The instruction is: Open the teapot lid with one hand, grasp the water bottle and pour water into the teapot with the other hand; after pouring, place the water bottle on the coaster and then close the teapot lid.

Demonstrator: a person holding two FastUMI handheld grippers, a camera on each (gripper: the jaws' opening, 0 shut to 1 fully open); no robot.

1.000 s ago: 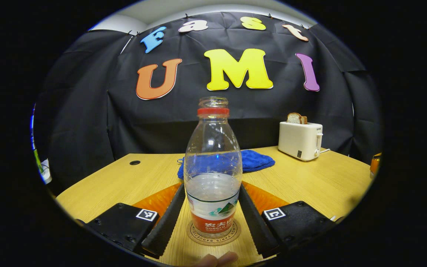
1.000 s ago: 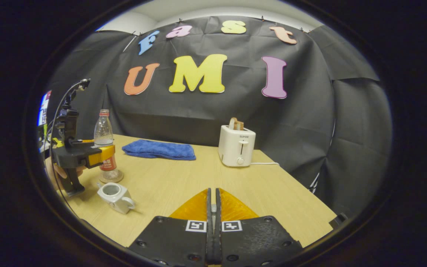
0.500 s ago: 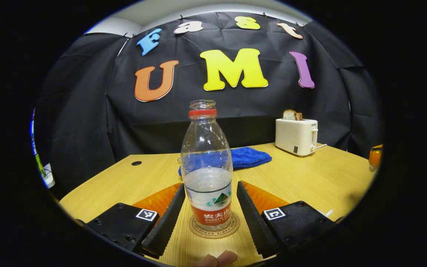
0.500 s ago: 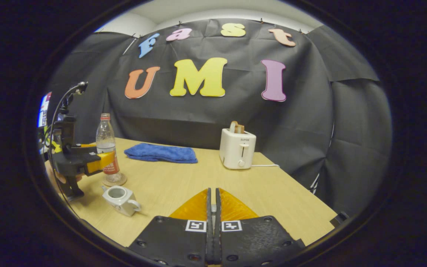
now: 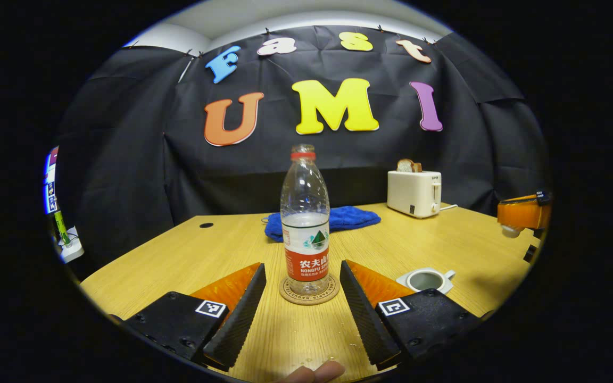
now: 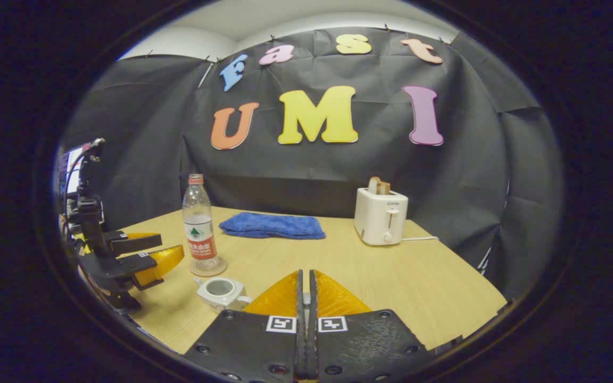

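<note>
Bottle (image 5: 305, 223) upright on the round coaster (image 5: 309, 290), lid-less at the neck, part full of water; left tongs (image 5: 303, 276) spread wide and now drawn back clear of it, fingers (image 5: 240, 314) no longer flanking the label as a second ago, bare tabletop (image 5: 179, 260) showing between fingertips and coaster; fingertip of the holding hand (image 5: 314, 372) at the bottom edge. Teapot (image 5: 426, 279) newly in sight just right of the left tongs, open-topped, near the coaster but apart from it; in the right gripper view same teapot (image 6: 221, 291) just in front of the coaster (image 6: 208, 267), bottle (image 6: 198, 223) standing behind. Right tongs (image 6: 305, 298) pressed together with no visible gap; cannot tell whether anything thin sits between. Left tongs (image 6: 149, 254) seen from the side there, gaping, off to the left of the bottle and farther from it than before. Blue cloth (image 6: 272, 226) and white toaster (image 6: 381, 215) with bread toward the back, unmoved.
</note>
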